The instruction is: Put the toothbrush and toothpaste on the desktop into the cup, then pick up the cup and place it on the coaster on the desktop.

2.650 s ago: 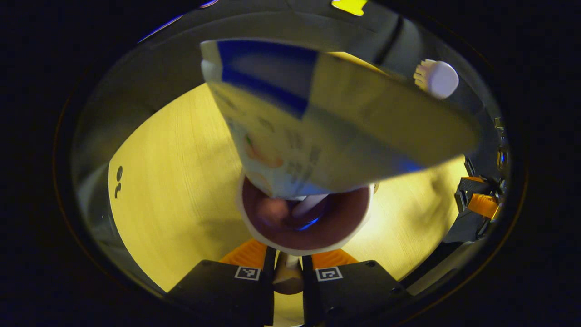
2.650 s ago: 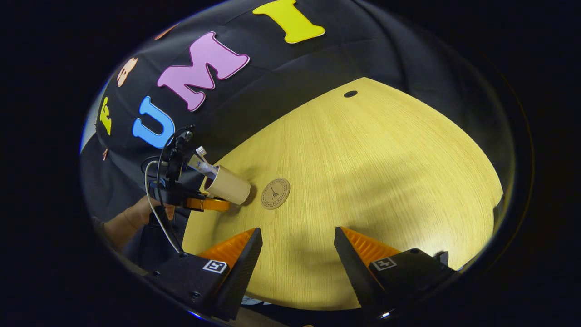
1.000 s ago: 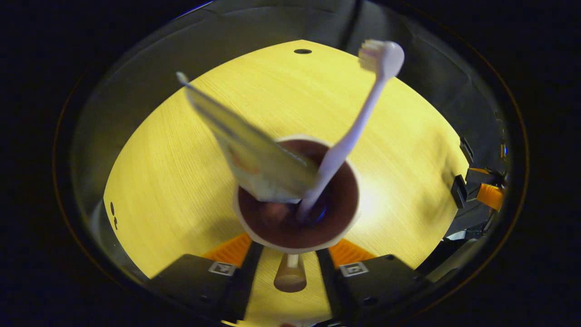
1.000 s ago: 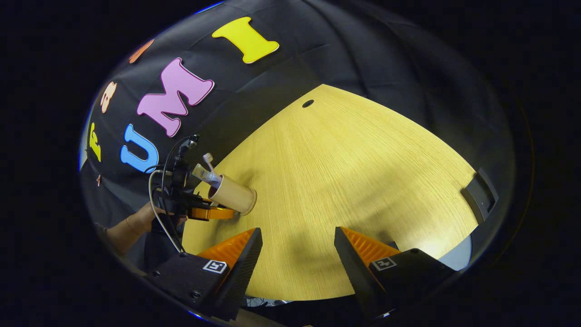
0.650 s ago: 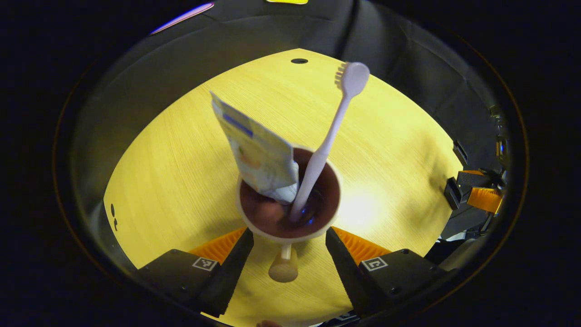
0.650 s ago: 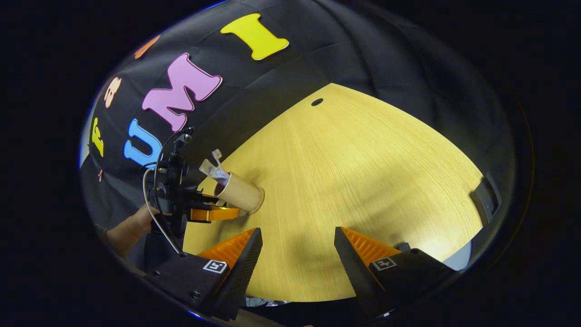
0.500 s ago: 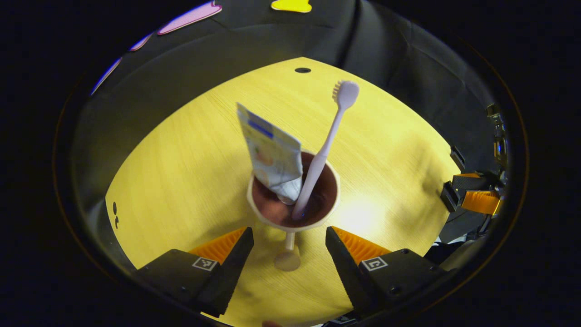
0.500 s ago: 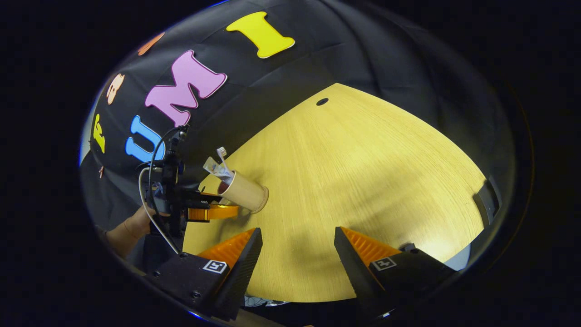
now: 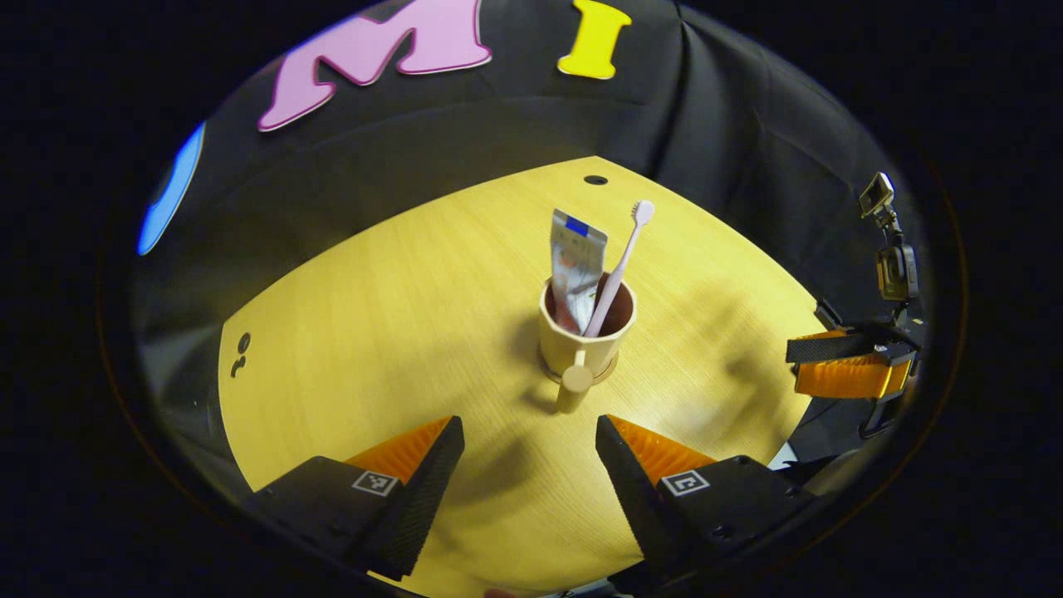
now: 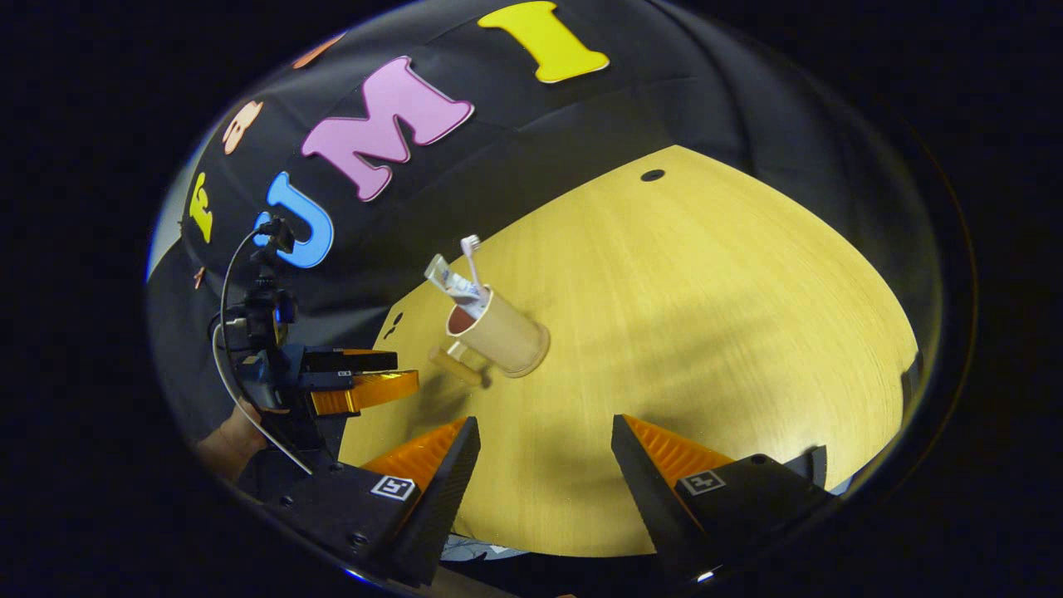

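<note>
A: Left gripper [image 9: 529, 440] has its jaws spread, holding nothing. The cup [image 9: 586, 330] stands just ahead of it on the coaster [image 9: 610, 371], toothpaste [image 9: 575, 264] and toothbrush [image 9: 619, 251] inside.

B: Right gripper [image 10: 544, 453] is spread too, cup well ahead-left. A nudge to the handle [image 9: 573, 385] might tip it.

The bench [image 9: 374, 332] looks like pale wood with fine straight grain lines, smooth and a little shiny where the light lands. The cup [image 9: 581, 332] looks smooth and matt outside, like plastic or clay, and its inside is darker. The toothbrush [image 9: 619, 266] looks like smooth plastic. The toothpaste [image 9: 573, 262] is a soft, flat tube with a slight shine. The wall [image 9: 747, 149] behind is matt cloth with folds. The left gripper [image 9: 530, 448] has ribbed pads [image 9: 656, 453] inside its 2 fingers.
</note>
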`<action>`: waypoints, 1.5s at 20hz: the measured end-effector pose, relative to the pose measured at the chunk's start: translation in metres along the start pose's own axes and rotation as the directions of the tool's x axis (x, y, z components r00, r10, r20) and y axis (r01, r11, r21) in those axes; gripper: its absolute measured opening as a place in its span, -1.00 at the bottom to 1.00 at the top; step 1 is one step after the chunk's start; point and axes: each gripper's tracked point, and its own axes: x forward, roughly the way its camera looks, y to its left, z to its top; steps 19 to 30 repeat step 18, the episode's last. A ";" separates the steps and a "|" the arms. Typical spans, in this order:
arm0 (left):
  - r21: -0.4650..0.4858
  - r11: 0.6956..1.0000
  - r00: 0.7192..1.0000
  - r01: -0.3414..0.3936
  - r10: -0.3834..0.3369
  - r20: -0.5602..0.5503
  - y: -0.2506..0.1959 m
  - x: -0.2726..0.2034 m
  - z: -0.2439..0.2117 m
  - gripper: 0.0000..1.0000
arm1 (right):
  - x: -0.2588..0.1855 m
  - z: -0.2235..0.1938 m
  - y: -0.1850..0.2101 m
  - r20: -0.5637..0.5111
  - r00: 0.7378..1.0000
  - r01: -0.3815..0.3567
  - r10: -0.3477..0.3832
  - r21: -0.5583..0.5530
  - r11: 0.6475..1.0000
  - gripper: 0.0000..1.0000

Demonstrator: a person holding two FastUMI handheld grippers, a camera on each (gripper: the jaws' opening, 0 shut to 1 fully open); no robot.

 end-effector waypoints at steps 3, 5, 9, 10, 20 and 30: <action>-0.064 0.998 0.999 -0.025 0.027 0.024 0.010 -0.024 -0.021 0.97 | 0.011 -0.007 0.027 -0.038 0.999 -0.031 0.029 -0.045 0.999 0.96; -0.081 0.995 0.997 -0.056 0.060 0.044 0.019 -0.039 -0.031 0.98 | 0.017 -0.010 0.044 -0.056 0.997 -0.053 0.049 -0.072 0.996 0.96; -0.158 0.983 0.989 -0.096 0.113 0.100 0.033 -0.068 -0.045 0.98 | 0.021 -0.017 0.076 -0.085 0.992 -0.101 0.090 -0.138 0.985 0.96; -0.185 0.978 0.986 -0.097 0.120 0.118 0.035 -0.074 -0.046 0.98 | 0.021 -0.017 0.084 -0.089 0.991 -0.111 0.098 -0.155 0.982 0.96; -0.264 0.961 0.978 -0.078 0.125 0.166 0.032 -0.110 -0.063 0.98 | 0.017 -0.009 0.133 -0.087 0.984 -0.171 0.153 -0.262 0.950 0.96; -0.264 0.961 0.978 -0.078 0.125 0.166 0.032 -0.110 -0.063 0.98 | 0.017 -0.009 0.133 -0.087 0.984 -0.171 0.153 -0.262 0.950 0.96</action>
